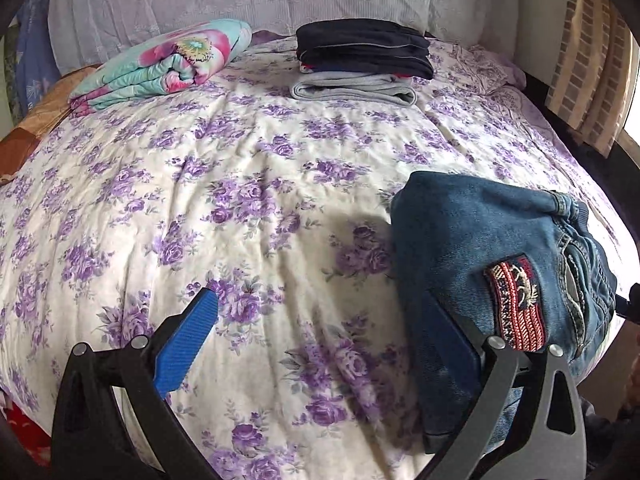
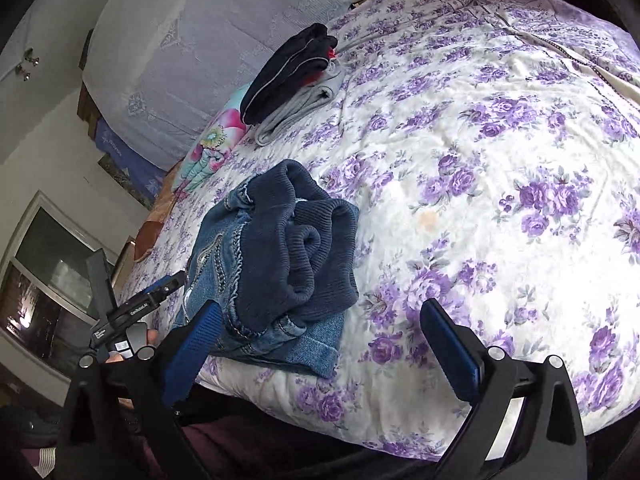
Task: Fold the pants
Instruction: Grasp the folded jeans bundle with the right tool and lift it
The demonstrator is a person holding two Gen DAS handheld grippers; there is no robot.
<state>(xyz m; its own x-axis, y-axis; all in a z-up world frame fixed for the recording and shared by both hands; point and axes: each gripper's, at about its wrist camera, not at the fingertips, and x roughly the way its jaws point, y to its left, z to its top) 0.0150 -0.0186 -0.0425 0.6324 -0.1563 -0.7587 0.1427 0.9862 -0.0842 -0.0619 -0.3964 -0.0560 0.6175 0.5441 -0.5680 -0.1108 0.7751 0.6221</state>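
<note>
The pants, blue jeans (image 1: 480, 240) folded into a small bundle with a red striped patch, lie near the bed's edge. In the right wrist view the jeans (image 2: 280, 248) show a dark ribbed waistband on top. My left gripper (image 1: 320, 304) is open wide; its left blue pad (image 1: 188, 340) is over bare cover, and its right finger is partly hidden under the bundle's near side. My right gripper (image 2: 320, 308) is open wide, its left finger (image 2: 196, 344) overlapping the bundle's near corner and its right finger over bare cover. The left gripper (image 2: 136, 284) shows beside the jeans.
A stack of folded dark and grey clothes (image 1: 360, 64) (image 2: 296, 76) sits at the far side of the bed. A folded flowered blanket (image 1: 160, 68) (image 2: 212, 148) lies beside it. The purple-flowered bed cover (image 1: 240, 200) (image 2: 480, 160) spreads wide. A window (image 2: 40, 280) is at left.
</note>
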